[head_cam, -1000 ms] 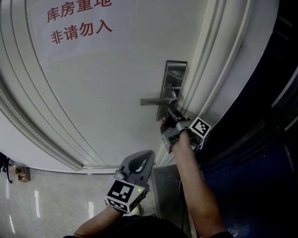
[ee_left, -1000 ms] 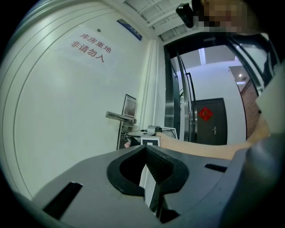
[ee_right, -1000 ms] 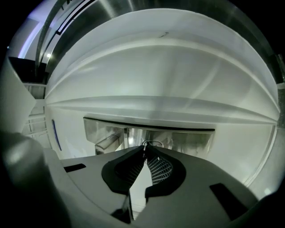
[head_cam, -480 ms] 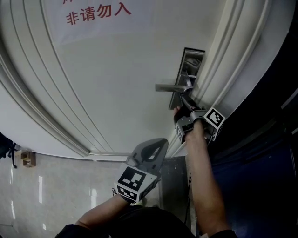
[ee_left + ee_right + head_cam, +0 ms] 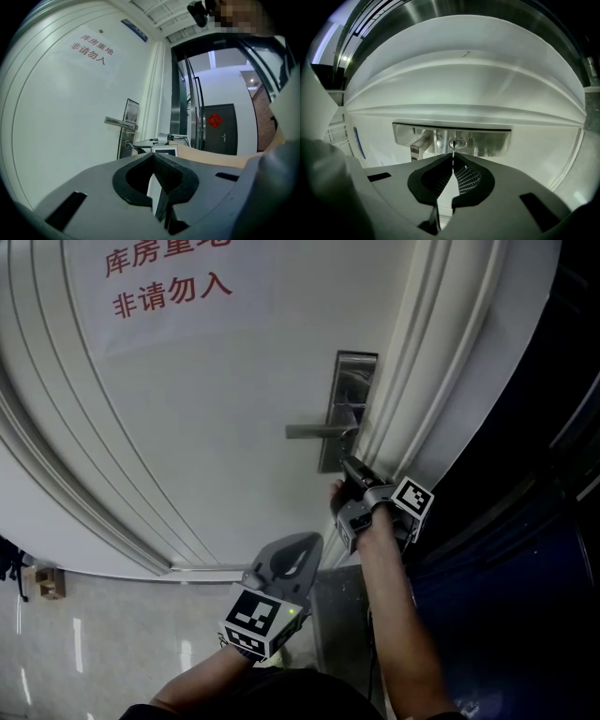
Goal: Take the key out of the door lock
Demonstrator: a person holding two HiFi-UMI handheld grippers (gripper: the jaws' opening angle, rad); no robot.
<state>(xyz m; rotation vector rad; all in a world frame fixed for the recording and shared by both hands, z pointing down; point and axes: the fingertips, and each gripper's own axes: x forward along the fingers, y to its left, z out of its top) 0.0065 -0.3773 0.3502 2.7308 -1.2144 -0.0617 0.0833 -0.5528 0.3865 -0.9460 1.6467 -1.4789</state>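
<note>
- The right gripper [image 5: 453, 163] is clamped on the key [image 5: 453, 153], a thin edge-on blade at the centre of its own view, reaching up to the lock [image 5: 457, 143].
- The key's long axis lines up with the jaws, so a straight pull back off the door looks right.
- The left gripper [image 5: 153, 158] is closed and empty, lower centre in the head view, well apart from the lock.
- The head view hides the key; the left gripper view shows the gap side-on, below the handle [image 5: 120, 123].

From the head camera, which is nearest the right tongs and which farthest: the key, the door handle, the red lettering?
1. key, at the tips of the right tongs.
2. door handle, just above, to the left.
3. red lettering, far off at top left.
</note>
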